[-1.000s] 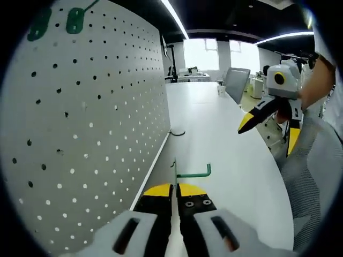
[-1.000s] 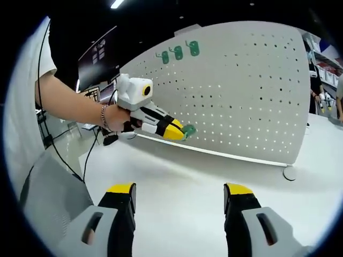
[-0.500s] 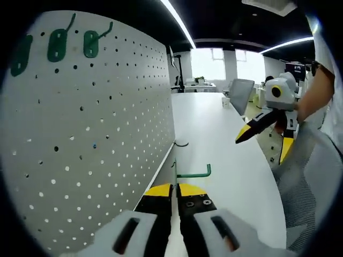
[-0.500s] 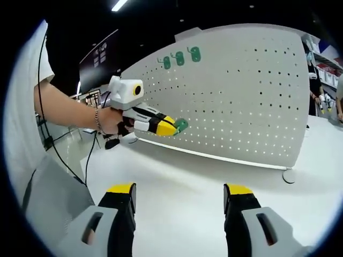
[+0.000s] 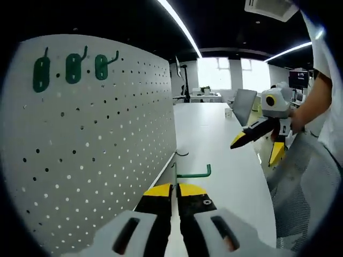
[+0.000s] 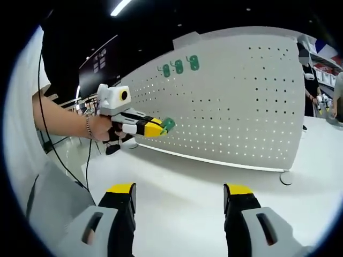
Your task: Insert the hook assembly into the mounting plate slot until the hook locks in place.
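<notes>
My left gripper (image 5: 175,188) is shut on a green hook assembly (image 5: 188,173), whose thin plate stands edge-on between the yellow tips while its rod sticks out to the right with an upturned end. To its left stands the white pegboard mounting plate (image 5: 91,144), with three green hooks (image 5: 69,67) hung near its top. In the right gripper view, the left gripper (image 6: 161,127) holds the green hook assembly (image 6: 167,125) a little in front of the pegboard (image 6: 241,101). My right gripper (image 6: 179,201) stands open over the white table, nothing between its jaws; it also hangs at the right (image 5: 256,140).
A long white table (image 5: 214,139) runs beside the pegboard. A small dark hook (image 5: 181,153) lies on it near the board's base. A round foot (image 6: 285,178) supports the board's end. A person's arm (image 6: 64,115) holds the left gripper, and a grey mesh chair (image 5: 295,187) sits at the right.
The left gripper with the hook has pulled back and risen relative to the pegboard, so the three hung hooks sit lower in its view. The right gripper stays open.
</notes>
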